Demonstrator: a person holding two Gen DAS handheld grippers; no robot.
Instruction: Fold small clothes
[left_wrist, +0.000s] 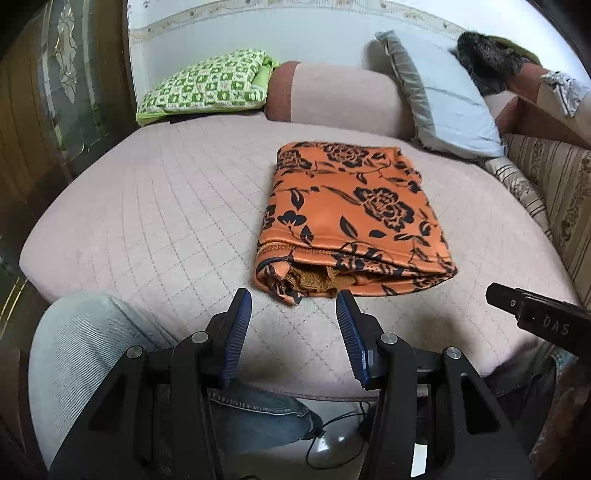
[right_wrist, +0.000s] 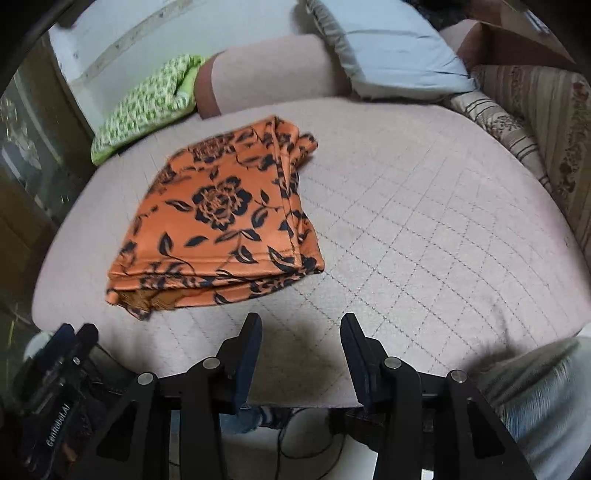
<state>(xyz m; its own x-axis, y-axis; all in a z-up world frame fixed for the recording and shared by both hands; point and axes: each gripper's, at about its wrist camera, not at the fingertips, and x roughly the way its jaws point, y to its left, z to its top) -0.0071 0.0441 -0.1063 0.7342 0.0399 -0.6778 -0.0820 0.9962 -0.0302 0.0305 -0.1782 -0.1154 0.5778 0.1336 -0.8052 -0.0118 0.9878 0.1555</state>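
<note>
Folded orange garment (left_wrist: 351, 218) lies ahead of both released jaws, nothing gripped; loose layers at its near edge could be unfolded if snagged

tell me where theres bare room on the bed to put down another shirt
Bare quilt lies between the folded orange garment and the striped cushion, and left of the garment in the left view. The back edge is crowded by the green pillow and blue pillow.

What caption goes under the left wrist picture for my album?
Folded orange cloth with black roses lies on the pink quilted bed, just beyond the open left gripper, which holds nothing.
</note>
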